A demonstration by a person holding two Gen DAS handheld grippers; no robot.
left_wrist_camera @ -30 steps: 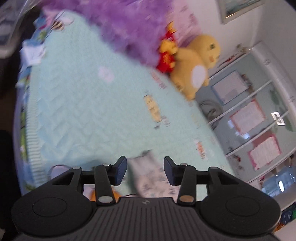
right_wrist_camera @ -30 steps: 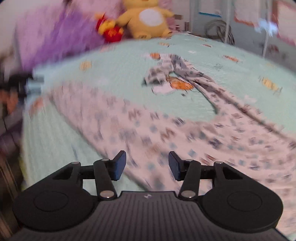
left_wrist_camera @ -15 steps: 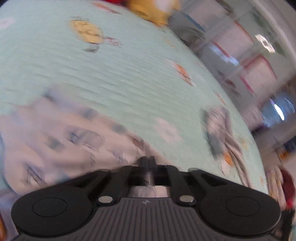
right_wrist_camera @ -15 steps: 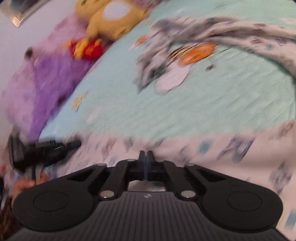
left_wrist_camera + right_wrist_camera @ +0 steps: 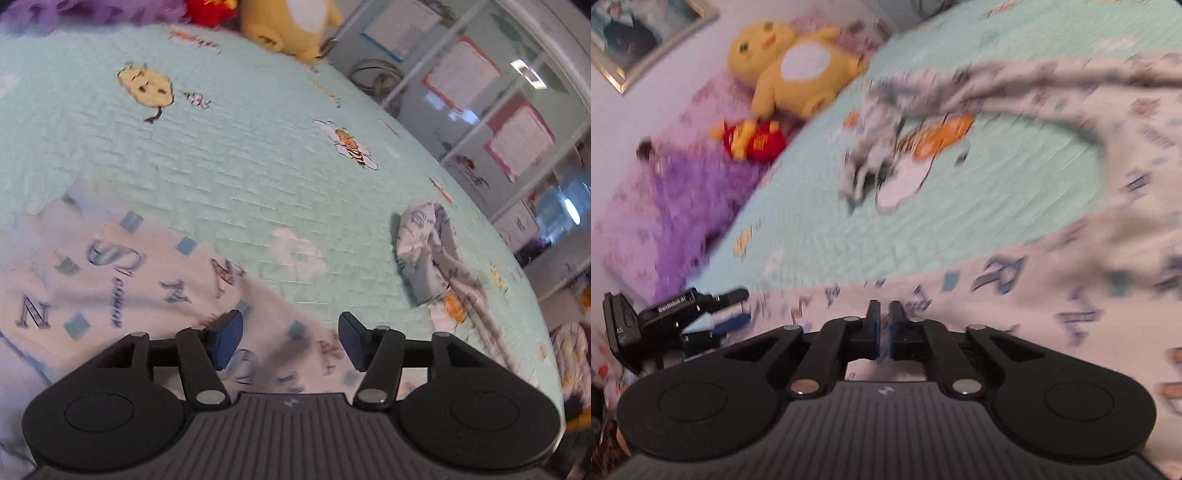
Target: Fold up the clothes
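Note:
A white garment printed with blue letters (image 5: 110, 266) lies spread on the mint quilted bedspread (image 5: 229, 158). One end of it is bunched up (image 5: 432, 258) to the right. My left gripper (image 5: 288, 336) hovers open just over the garment's edge, with nothing between its pads. In the right wrist view the same garment (image 5: 1034, 295) runs across the front and curves back to the bunched end (image 5: 879, 155). My right gripper (image 5: 884, 328) is closed to a thin gap on the garment's edge. The left gripper (image 5: 731, 306) shows at the far left, open.
A yellow plush toy (image 5: 798, 74), a small red plush (image 5: 753, 140) and a purple fluffy pillow (image 5: 665, 199) sit at the head of the bed. A white wardrobe with glass panels (image 5: 498, 110) stands beyond the bed's far side.
The left gripper was shut on the cloth half a second ago and now stands open. The right gripper stays closed on the garment and has shifted slightly.

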